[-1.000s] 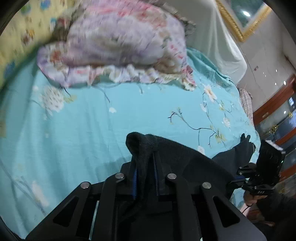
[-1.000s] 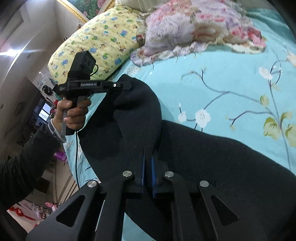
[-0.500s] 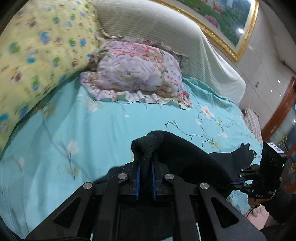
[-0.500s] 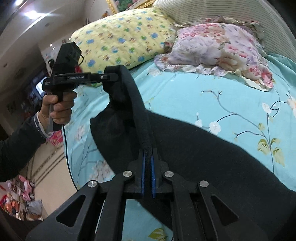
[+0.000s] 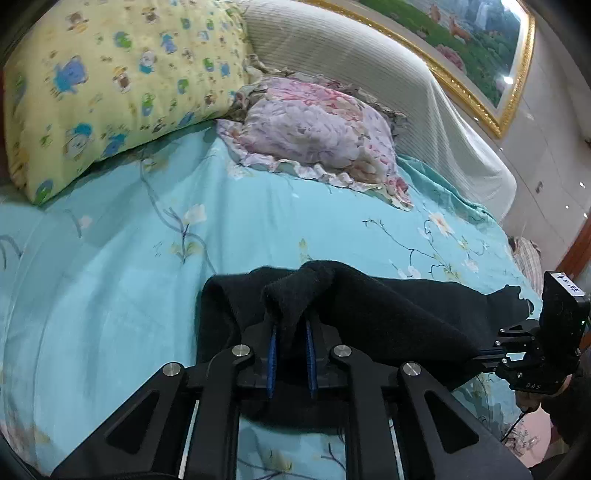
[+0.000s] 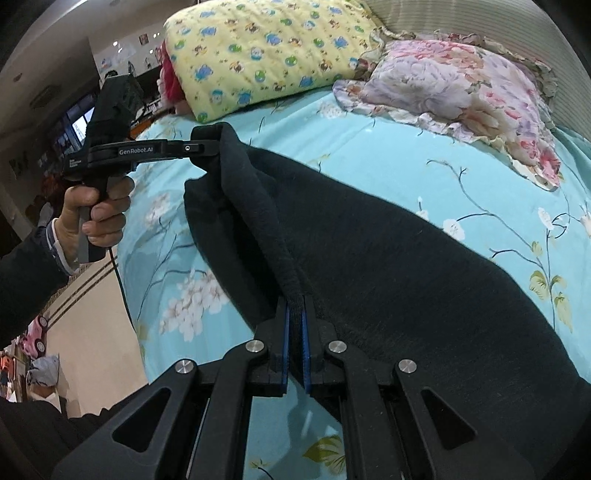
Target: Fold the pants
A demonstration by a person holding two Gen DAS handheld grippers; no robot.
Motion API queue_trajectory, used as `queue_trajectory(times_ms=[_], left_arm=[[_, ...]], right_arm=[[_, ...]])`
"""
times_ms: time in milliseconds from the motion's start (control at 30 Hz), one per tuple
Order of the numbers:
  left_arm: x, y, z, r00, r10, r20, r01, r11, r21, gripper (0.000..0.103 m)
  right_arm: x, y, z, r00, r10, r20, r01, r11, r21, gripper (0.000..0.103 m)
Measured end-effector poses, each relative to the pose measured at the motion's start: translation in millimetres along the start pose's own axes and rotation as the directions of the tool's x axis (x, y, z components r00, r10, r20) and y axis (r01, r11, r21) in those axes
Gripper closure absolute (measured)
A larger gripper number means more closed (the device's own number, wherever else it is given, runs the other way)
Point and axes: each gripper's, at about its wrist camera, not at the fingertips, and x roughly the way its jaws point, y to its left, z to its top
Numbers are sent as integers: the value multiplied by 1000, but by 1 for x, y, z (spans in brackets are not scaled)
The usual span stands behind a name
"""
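"GenRobot.AI" on left gripper (image 6: 207, 147) w/ pants (image 6: 388, 240).

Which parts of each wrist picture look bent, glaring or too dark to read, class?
Left wrist view: the fisheye curves the gold picture frame, a lamp glints on its glass, and the black pants show almost no texture. Right wrist view: the striped headboard bows, the room at left is dim, and the pants' weave is faintly visible.
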Motion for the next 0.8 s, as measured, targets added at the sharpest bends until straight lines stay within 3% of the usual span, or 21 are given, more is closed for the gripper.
queue_trajectory(times_ms=[200, 433, 567, 633, 733, 800], left_arm=[[-6, 10, -9, 999, 39, 5, -38, 998, -55, 79], [-21, 24, -28, 996, 90, -8, -90, 977, -193, 77], [-39, 27, -37, 996, 83, 14, -76, 958, -276, 58], [-44, 25, -39, 997, 78, 20, -69, 953, -296, 56], [-48, 18, -40, 997, 83, 0, -79, 945, -318, 42], [-47, 11, -39, 995, 93, -19, -94, 946, -309, 41]], right_arm=[[1, 4, -1, 1000, 5, -14, -5, 1000, -3, 89], [-2, 15, -2, 999, 41, -11, -41, 999, -15, 75], [-6, 17, -2, 999, 49, 2, -49, 999, -5, 75], [-8, 16, -2, 998, 56, 8, -56, 998, 6, 75], [-12, 13, -1, 998, 58, 20, -58, 998, 24, 69], [-15, 11, 0, 997, 64, 32, -65, 997, 40, 66]])
